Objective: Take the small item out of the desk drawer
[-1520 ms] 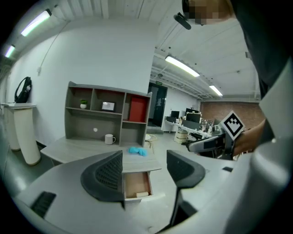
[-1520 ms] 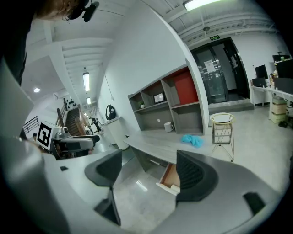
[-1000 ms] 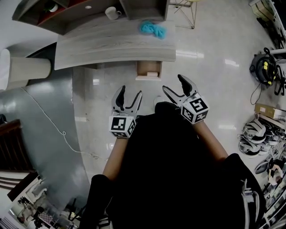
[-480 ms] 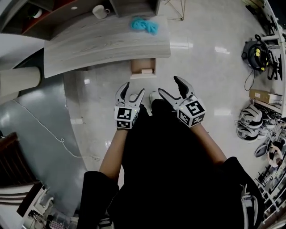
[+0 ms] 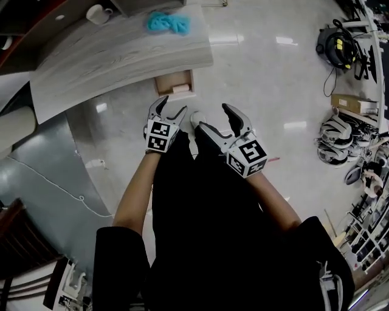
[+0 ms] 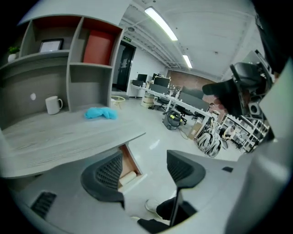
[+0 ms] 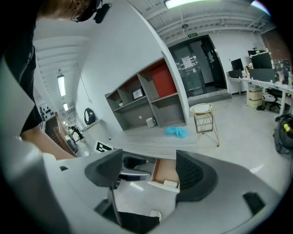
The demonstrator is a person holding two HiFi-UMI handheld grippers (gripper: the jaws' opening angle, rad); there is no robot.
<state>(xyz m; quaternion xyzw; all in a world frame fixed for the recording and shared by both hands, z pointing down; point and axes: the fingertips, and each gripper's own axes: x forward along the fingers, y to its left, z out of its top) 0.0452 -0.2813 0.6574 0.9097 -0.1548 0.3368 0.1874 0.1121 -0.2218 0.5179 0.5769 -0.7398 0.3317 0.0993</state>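
The grey wood desk [image 5: 115, 51] has a small wooden drawer [image 5: 175, 83] pulled open under its front edge. A small cream, roll-shaped item [image 5: 180, 88] lies in it, also seen in the left gripper view [image 6: 128, 177] and the right gripper view [image 7: 171, 183]. My left gripper [image 5: 171, 107] is open, just short of the drawer front, with nothing between its fingers. My right gripper [image 5: 213, 117] hangs open and empty to the right, a little further back. In the right gripper view the left gripper [image 7: 132, 167] shows in front of the drawer [image 7: 165, 170].
A blue cloth [image 5: 167, 23] and a white mug [image 5: 97, 13] sit on the desk top. A person's white shoe [image 5: 196, 118] stands on the glossy floor below the drawer. A vacuum cleaner [image 5: 337, 45], a cardboard box [image 5: 349, 102] and piled gear [image 5: 334, 136] lie at the right. A wire stool [image 7: 203, 116] stands beyond the desk.
Both grippers have moved forward toward the open drawer, the left one closest. The desk has slid up and left in the head view. Both stay open.
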